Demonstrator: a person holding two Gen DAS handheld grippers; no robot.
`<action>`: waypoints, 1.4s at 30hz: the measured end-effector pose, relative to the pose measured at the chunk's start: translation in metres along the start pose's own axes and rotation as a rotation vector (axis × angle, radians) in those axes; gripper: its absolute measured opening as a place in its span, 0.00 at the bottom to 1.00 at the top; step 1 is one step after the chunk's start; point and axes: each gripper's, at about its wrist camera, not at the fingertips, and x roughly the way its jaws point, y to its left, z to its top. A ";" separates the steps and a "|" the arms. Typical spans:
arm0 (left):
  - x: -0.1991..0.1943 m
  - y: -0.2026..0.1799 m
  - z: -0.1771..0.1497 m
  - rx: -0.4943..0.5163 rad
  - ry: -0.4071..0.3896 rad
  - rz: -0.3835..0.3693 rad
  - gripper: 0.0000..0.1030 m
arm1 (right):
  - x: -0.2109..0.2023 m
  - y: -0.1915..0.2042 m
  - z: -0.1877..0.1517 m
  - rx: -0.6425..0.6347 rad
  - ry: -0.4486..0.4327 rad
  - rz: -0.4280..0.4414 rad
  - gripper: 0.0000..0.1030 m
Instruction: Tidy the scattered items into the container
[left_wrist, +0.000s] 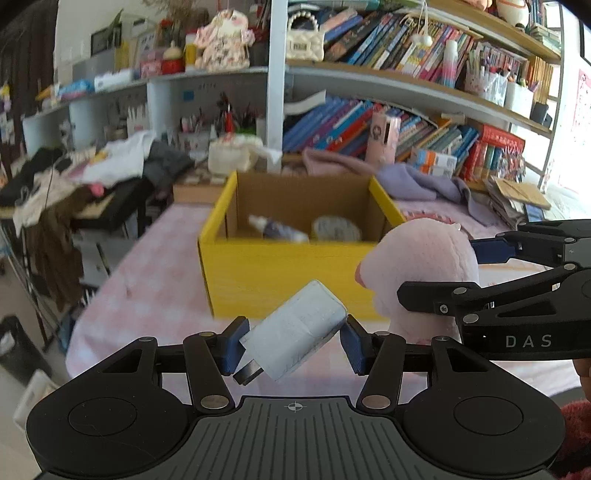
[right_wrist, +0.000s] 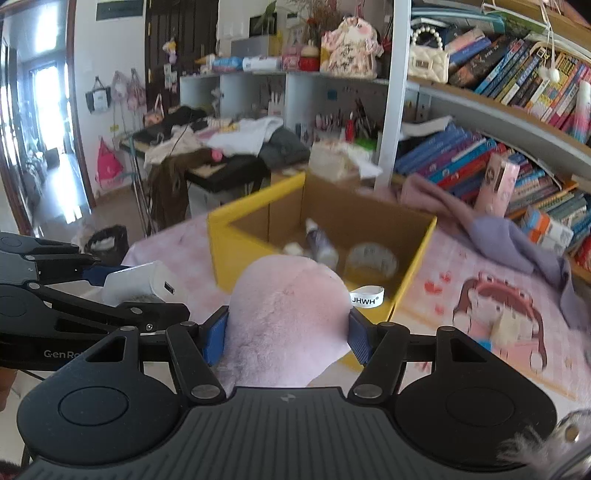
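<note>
While left gripper (left_wrist: 293, 341) clamps tilted charger (left_wrist: 295, 332), prongs down-left, right gripper (right_wrist: 288, 334) clamps plush (right_wrist: 288, 317).

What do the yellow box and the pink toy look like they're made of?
Yellow box: likely cardboard, with a bare brown inside and a matte yellow outside. Pink toy: plush fabric, going by its short fuzzy nap and the sewn white label; the stuffing cannot be seen.
</note>
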 end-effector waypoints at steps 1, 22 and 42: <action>0.003 0.000 0.007 0.007 -0.009 0.002 0.51 | 0.003 -0.005 0.006 0.003 -0.009 0.001 0.60; 0.123 0.000 0.096 0.136 0.002 0.026 0.51 | 0.129 -0.103 0.114 0.034 0.030 0.010 0.61; 0.200 -0.012 0.080 0.186 0.226 -0.046 0.51 | 0.252 -0.111 0.109 -0.011 0.292 0.039 0.61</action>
